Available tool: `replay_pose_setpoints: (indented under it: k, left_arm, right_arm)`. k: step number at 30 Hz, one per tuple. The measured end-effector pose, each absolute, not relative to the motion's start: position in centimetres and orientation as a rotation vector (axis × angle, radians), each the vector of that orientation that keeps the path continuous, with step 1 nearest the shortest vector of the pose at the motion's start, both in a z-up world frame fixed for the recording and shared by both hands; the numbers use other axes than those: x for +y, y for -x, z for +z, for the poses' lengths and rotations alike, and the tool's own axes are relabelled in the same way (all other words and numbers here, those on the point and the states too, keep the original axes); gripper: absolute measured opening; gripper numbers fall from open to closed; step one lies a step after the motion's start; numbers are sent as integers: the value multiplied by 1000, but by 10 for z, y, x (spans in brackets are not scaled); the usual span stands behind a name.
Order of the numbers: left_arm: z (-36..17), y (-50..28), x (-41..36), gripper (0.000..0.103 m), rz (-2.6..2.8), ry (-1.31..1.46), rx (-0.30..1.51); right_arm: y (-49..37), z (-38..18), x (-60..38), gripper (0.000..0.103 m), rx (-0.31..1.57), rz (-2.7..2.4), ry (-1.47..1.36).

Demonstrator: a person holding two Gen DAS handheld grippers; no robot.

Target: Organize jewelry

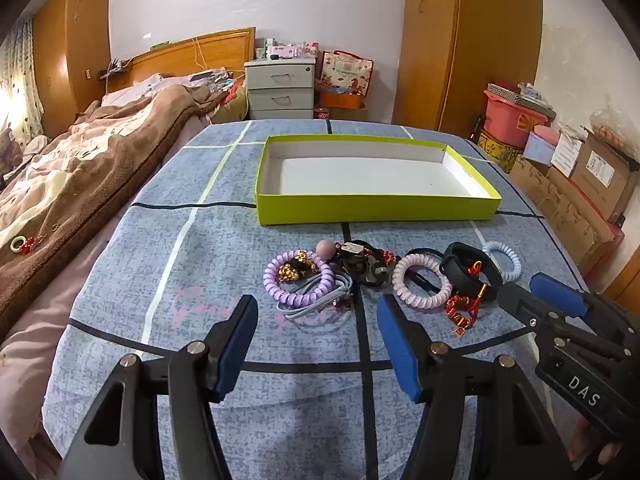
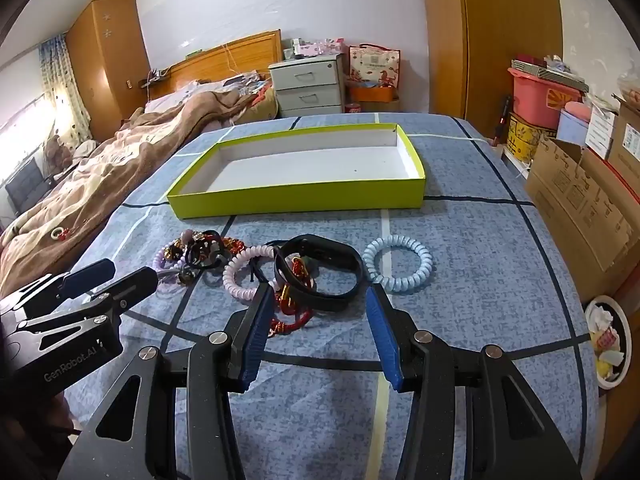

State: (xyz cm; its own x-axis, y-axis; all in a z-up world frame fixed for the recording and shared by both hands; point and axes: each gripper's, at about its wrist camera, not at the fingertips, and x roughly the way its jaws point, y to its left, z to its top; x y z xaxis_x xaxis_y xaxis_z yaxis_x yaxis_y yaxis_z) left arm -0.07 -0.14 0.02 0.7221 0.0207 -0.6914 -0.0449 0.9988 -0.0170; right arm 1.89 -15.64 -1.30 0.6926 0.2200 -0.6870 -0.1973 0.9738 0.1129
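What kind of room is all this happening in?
Most likely a home bedroom: a bed with a rumpled brown blanket and wooden headboard, a white drawer nightstand, and tall wooden wardrobes along the wall.

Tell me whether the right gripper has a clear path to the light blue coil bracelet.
Probably yes. The light blue coil bracelet lies apart from the pile, just ahead of the open right gripper; only the black band sits beside it, and nothing covers it.
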Motion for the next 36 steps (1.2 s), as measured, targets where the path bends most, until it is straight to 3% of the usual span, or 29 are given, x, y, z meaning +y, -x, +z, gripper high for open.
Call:
replay_pose_setpoints:
  k: [36]
  left_arm:
    - [2, 5, 4, 64, 38, 66, 773]
  right_arm:
    - [-15, -10, -157, 48, 767, 236, -38]
